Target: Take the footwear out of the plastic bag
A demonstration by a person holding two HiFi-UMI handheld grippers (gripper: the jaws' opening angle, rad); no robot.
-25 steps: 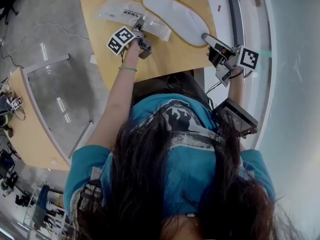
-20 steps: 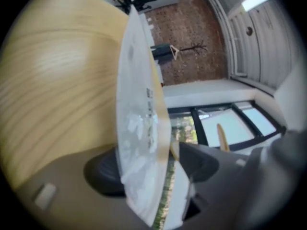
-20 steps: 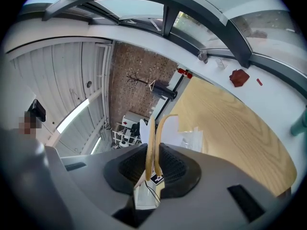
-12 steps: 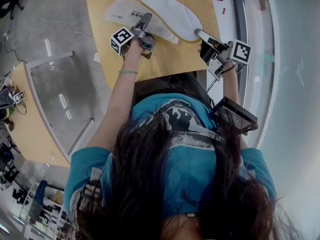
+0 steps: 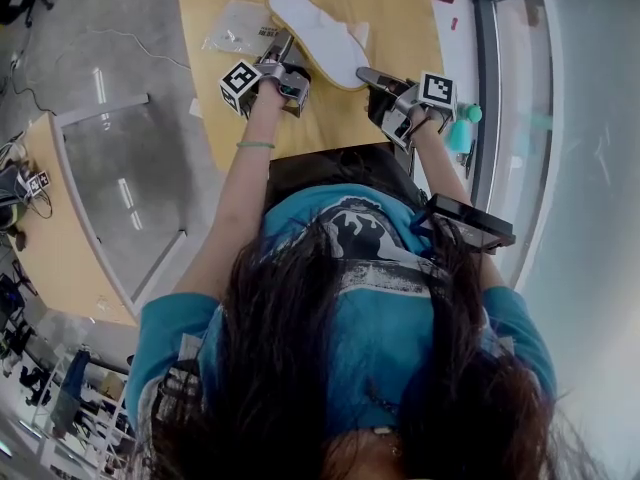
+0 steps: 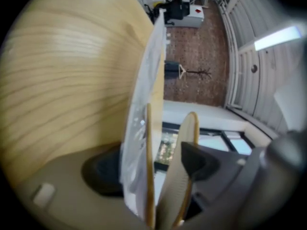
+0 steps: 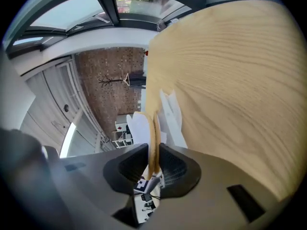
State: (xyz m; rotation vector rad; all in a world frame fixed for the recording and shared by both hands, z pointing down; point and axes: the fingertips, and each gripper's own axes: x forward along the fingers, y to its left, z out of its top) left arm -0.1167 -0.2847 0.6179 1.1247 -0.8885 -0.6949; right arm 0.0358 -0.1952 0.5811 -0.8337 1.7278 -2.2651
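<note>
the right gripper (image 5: 365, 74) had its jaws clenched on the heel edge of the insoles (image 5: 310, 33). the left gripper (image 5: 283, 46) had just been opening its jaws, now released, with the plastic bag (image 5: 232, 30) and insole edges loose between them. the insoles lay across the tabletop (image 5: 400, 8), perhaps still partly bagged. best to re-pinch film only, then pull straight.

Office/lab space: curved wooden desks (image 5: 335, 118), grey floor (image 5: 100, 118) with a loose cable (image 5: 130, 38), glass wall (image 5: 580, 118), brick wall (image 6: 192, 61), coat stand (image 6: 184, 72).
</note>
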